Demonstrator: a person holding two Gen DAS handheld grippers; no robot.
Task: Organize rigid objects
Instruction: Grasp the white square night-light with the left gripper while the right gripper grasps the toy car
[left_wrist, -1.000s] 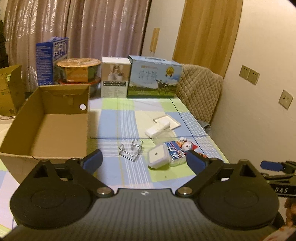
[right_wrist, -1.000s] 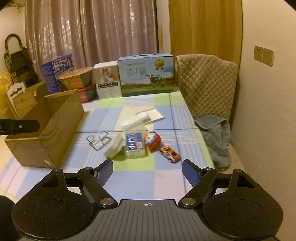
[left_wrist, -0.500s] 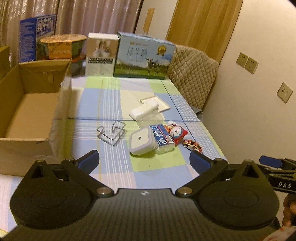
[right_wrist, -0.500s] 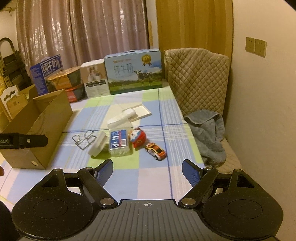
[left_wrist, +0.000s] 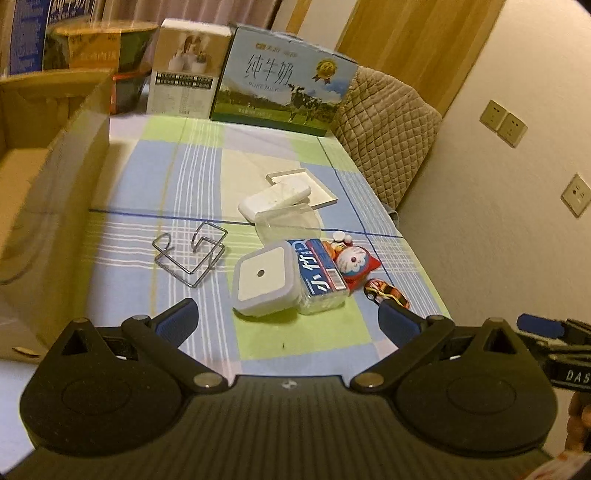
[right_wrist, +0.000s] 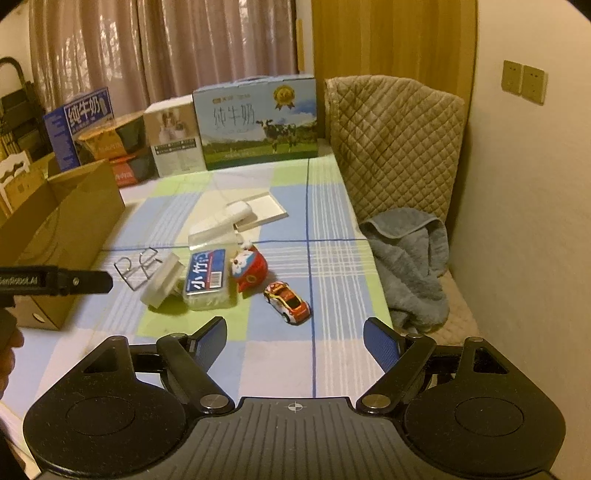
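Left edge: an open cardboard box (left_wrist: 55, 177) stands on the checked tablecloth (left_wrist: 155, 177), its near wall running along the cloth's left side. Just right of it lies a bent wire holder (left_wrist: 190, 254), apart from the box and from the cluster beside it.

Centre: the small objects lie grouped. A square white container (left_wrist: 263, 280) with a dot on its lid touches a clear toothpick box (left_wrist: 320, 273) with a blue label. Behind these sit a clear plastic tub (left_wrist: 288, 221) and a white oblong case (left_wrist: 275, 197), the case overlapping a flat white tray (left_wrist: 303, 184). Right of the toothpick box lies a red-and-white cartoon figure (left_wrist: 355, 262), touching it; a toy car (right_wrist: 287, 302) rests just apart, nearer the cloth's right edge.

Foreground: the left gripper (left_wrist: 288, 319) hovers above the cloth in front of the white container, jaws spread wide after a recent opening, with nothing between them. The right gripper (right_wrist: 294, 338) hovers in front of the toy car, jaws parted, likewise holding nothing.

Back row: a blue carton (right_wrist: 79, 122), stacked bowls (right_wrist: 110, 140), a white carton (right_wrist: 173, 136) and a milk case (right_wrist: 258, 122) line the far edge.

Right: a quilted cover (right_wrist: 395, 140) and a grey towel (right_wrist: 410, 258) lie beside the wall.
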